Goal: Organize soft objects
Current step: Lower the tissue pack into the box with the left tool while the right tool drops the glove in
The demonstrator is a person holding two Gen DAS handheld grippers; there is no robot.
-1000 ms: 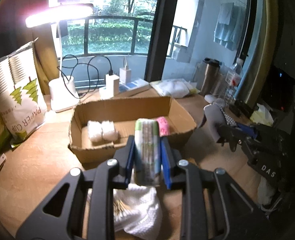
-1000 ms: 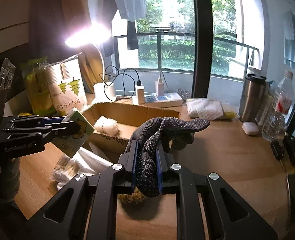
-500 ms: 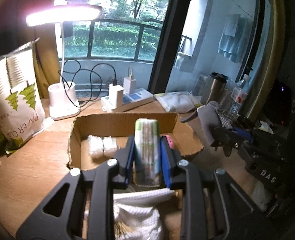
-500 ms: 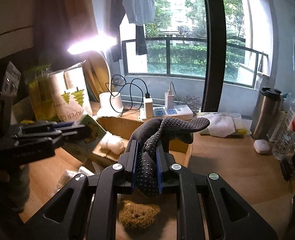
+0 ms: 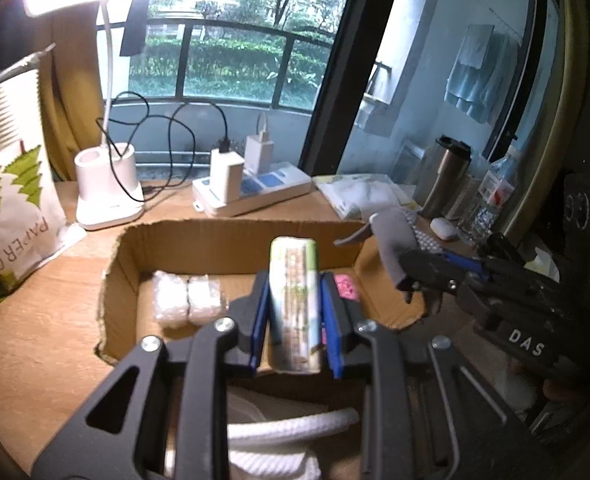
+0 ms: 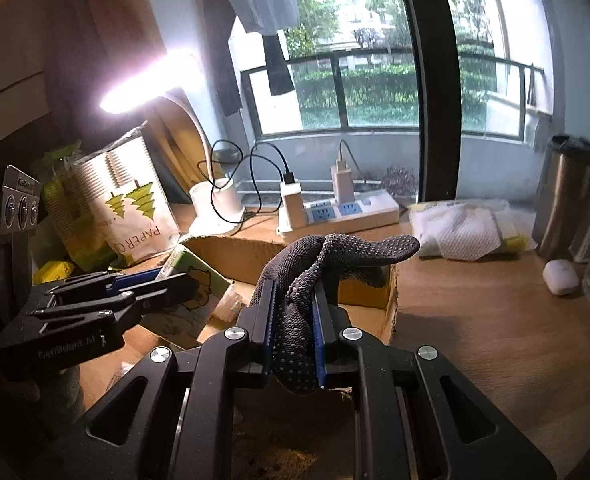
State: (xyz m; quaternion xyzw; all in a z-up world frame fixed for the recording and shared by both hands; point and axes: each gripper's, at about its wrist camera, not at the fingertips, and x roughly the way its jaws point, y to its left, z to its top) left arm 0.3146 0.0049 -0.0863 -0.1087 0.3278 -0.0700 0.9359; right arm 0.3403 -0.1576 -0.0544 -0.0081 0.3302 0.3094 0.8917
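Holding a green-and-white tissue pack (image 5: pixel 294 304) upright, my left claw (image 5: pixel 293 322) was clamped on both its sides, poised over the near edge of the open cardboard box (image 5: pixel 231 240). Ahead of that claw, inside the box, lay two white plastic-wrapped bundles (image 5: pixel 189 303) side by side to the left, and a pink item (image 5: pixel 346 286) just right of the pack. My right claw (image 6: pixel 293 330) was closed tight on a dark grey dotted glove (image 6: pixel 335 256), whose fingers stuck forward past the claw tips, above the box's right corner. A white cloth (image 5: pixel 279 436) lay under my left claw on the table (image 5: pixel 43 332).
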